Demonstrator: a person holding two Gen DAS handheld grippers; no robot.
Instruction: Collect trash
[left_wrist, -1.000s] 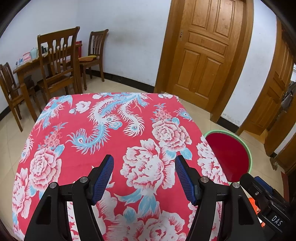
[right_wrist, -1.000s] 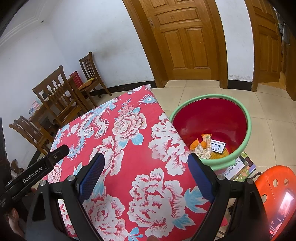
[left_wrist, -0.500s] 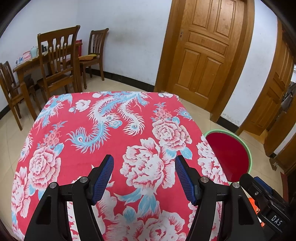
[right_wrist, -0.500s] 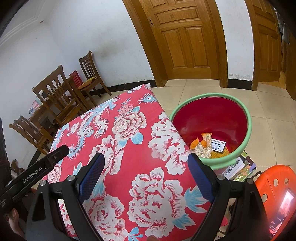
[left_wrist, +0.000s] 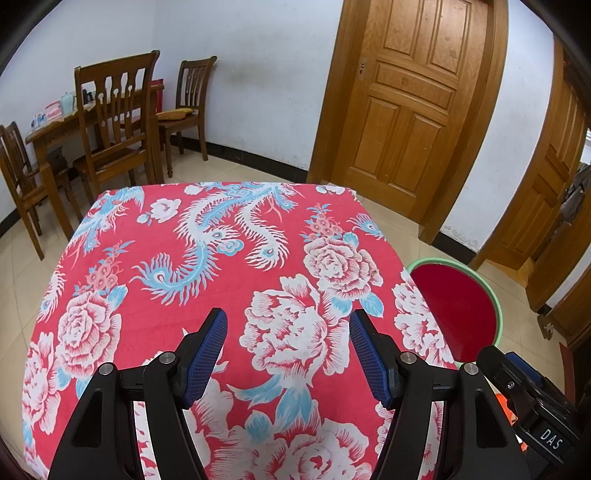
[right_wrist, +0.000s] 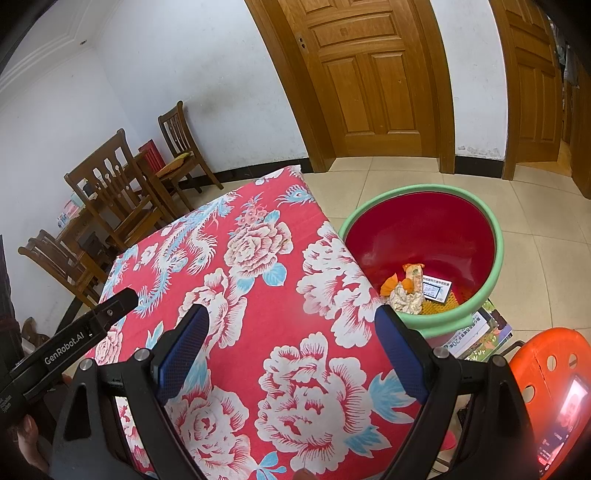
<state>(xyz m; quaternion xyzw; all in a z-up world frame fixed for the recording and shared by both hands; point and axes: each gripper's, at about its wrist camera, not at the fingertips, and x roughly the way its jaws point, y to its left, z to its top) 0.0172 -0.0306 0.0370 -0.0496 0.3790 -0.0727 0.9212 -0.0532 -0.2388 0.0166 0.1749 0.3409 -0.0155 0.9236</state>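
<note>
My left claw (left_wrist: 288, 354) hangs over the near part of the bench (left_wrist: 221, 280), jaws standing well apart with nothing between them but the red flowered cloth. My right claw (right_wrist: 291, 354) is spread wider over the same cloth and is just as empty. I can find no scrap on the cloth anywhere, near edge or far. Beyond the bench's right edge, on the floor, stands the red basin (right_wrist: 495, 236) with the green rim, and the trash (right_wrist: 410, 288) lies in its bottom: orange wrappers, a crumpled pale piece and a small printed card, though the fisheye leaves the pile too small for me to sort further. So I judge the collecting done, or very nearly; what may be left is only a check for strays. Set against the pictures from a second ago, nothing differs: both claws keep their place and their opening.
</note>
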